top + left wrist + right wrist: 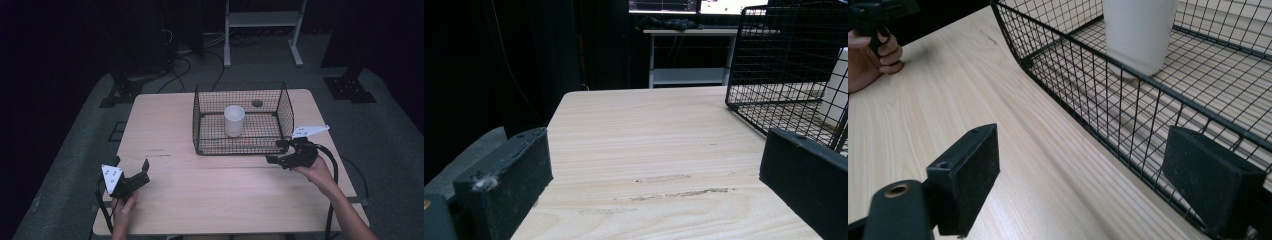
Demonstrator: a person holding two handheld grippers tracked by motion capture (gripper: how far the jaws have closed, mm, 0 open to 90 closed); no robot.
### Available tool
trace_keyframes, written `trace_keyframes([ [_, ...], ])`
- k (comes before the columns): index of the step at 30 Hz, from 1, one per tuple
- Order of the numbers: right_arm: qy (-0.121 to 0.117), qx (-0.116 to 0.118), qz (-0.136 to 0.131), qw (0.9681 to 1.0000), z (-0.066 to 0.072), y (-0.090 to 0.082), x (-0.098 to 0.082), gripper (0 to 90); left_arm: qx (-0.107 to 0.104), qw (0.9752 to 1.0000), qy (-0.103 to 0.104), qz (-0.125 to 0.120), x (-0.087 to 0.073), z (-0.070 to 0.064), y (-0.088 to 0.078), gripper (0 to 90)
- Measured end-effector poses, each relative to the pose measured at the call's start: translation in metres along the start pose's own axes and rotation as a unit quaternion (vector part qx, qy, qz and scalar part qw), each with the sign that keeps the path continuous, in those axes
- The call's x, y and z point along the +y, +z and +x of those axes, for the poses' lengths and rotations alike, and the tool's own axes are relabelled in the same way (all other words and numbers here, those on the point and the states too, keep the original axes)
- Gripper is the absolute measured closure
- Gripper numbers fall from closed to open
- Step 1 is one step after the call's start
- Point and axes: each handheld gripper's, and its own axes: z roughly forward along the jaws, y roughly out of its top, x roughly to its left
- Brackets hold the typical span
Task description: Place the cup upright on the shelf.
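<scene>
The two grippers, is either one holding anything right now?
No. The left gripper and right gripper are both open and empty; the cup stands in the basket.

No lettering, label, brand or number can be read anywhere here; the monitors [696, 6] far beyond the left gripper's [654, 185] jaws glow with marks too small to make out, and the white cup [234, 120] bears no print

Dim overall, with the room beyond falling to near black in the high view, the pale wood tabletop [165, 130] is lit softly, probably from overhead, casting only faint shadows, while the white cup [1138, 32] looks slightly blurred in the right gripper view.
</scene>
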Motion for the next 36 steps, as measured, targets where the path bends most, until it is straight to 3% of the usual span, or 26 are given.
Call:
trace_keyframes([
  [19,-0.007,-0.017,-0.017,0.9997,0.013,-0.01,-0.026,14.4,0.001,1.0,0.0,0.0,0.0,0.0,0.0,0.0],
  [23,-0.01,-0.029,-0.034,0.999,0.018,-0.015,-0.034,14.4,0.001,1.0,0.001,0.0,0.0,0.0,0.0,0.0],
  [33,0.005,-0.039,-0.07,0.9968,0.029,-0.018,-0.057,14.3,0.001,1.0,0.0,0.0,0.0,0.0,0.0,0.0],
  [36,0.023,-0.055,-0.091,0.9941,0.032,-0.019,-0.074,14.3,0.001,1.0,0.002,-0.001,0.0,-0.001,0.0,0.0],
])
